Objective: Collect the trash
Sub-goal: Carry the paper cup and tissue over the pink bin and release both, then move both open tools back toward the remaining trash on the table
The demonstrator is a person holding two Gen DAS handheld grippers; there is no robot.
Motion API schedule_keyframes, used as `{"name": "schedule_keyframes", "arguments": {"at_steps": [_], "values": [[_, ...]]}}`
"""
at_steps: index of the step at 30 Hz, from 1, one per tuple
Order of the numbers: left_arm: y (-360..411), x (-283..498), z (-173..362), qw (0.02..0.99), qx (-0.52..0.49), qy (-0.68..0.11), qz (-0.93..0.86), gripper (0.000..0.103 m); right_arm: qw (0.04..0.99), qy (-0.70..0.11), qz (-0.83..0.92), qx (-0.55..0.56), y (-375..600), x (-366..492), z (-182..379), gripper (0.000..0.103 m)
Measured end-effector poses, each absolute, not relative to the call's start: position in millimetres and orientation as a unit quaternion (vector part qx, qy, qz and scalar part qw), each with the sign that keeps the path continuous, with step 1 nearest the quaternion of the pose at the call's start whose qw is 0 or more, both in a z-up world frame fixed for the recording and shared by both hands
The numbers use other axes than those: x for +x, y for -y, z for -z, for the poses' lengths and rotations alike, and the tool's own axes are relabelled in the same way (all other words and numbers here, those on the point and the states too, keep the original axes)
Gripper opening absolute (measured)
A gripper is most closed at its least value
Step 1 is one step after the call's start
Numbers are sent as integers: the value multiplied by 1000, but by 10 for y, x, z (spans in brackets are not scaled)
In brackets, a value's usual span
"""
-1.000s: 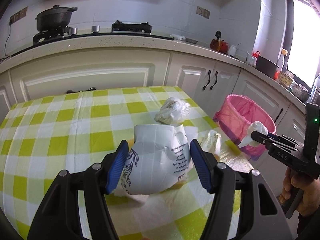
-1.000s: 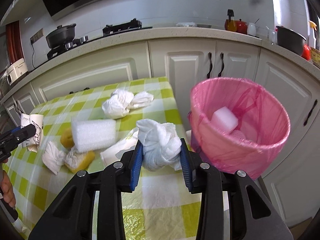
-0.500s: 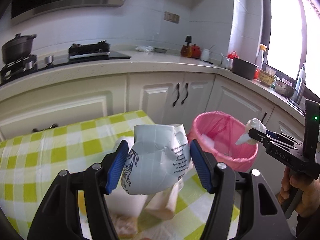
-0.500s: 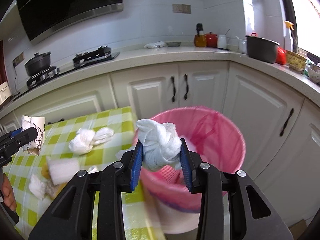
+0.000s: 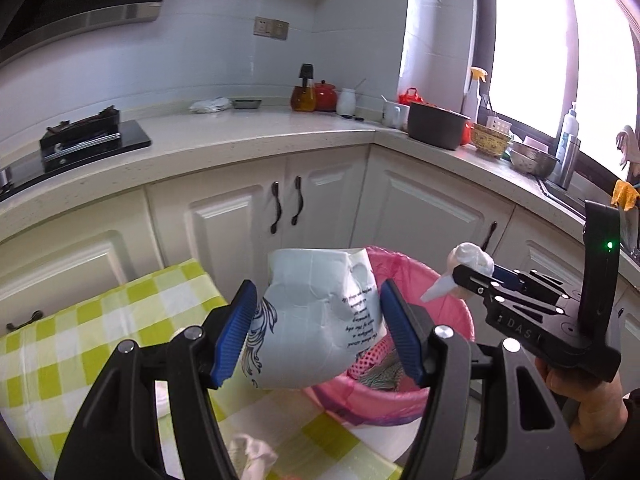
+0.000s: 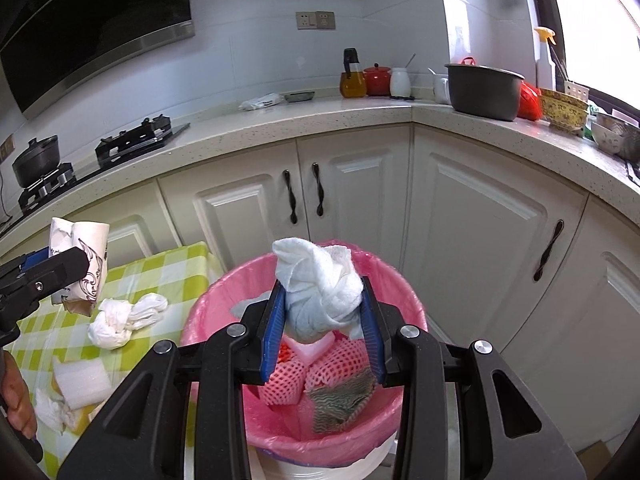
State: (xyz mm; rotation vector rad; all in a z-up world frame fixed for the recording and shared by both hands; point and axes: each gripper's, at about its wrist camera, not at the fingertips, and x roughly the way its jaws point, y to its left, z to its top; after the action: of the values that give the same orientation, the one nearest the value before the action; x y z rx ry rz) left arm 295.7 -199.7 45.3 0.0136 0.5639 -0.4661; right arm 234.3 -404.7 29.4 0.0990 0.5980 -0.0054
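Note:
My left gripper (image 5: 318,330) is shut on a crushed white paper cup (image 5: 316,316) with blue print, held above the table's right edge beside the pink-lined trash bin (image 5: 460,316). The same cup (image 6: 86,268) shows at the left of the right wrist view. My right gripper (image 6: 323,326) is shut on a knotted white cloth wad (image 6: 320,292), hanging over the open bin (image 6: 208,308). From the left wrist view that wad (image 5: 468,260) sticks out of the right gripper (image 5: 460,280) over the bin's far side. Inside the bin lie pink foam nets and a patterned scrap.
On the green-checked table (image 6: 36,328) lie a twisted white rag (image 6: 124,320), a white foam block (image 6: 82,382) and crumpled tissue (image 6: 50,408). Another crumpled tissue (image 5: 252,456) lies near the table edge. White cabinets (image 6: 460,220) and a cluttered counter stand behind the bin.
Both grippers have swung right and upward, away from the table centre. The cloth wad now hangs over the bin's opening, and the cup has reached the table's edge beside the bin.

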Motion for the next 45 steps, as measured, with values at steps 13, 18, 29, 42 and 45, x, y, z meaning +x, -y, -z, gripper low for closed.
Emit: {"name": "schedule_keyframes", "arguments": {"at_steps": [13, 18, 29, 42, 45], "values": [[2431, 3340, -252, 916, 3, -308, 258, 62, 951, -306, 24, 50, 4310, 2545, -164, 36], [2518, 3456, -182, 910, 0, -322, 261, 72, 950, -307, 39, 49, 4372, 2555, -128, 44], [2330, 3371, -222, 914, -9, -319, 250, 79, 948, -310, 47, 52, 4401, 2496, -86, 52], [1618, 2921, -254, 930, -38, -301, 208, 81, 956, -289, 30, 43, 4059, 2211, -164, 68], [1339, 2796, -267, 936, -41, -294, 187, 81, 957, -287, 18, 42, 3923, 2125, -173, 71]]}}
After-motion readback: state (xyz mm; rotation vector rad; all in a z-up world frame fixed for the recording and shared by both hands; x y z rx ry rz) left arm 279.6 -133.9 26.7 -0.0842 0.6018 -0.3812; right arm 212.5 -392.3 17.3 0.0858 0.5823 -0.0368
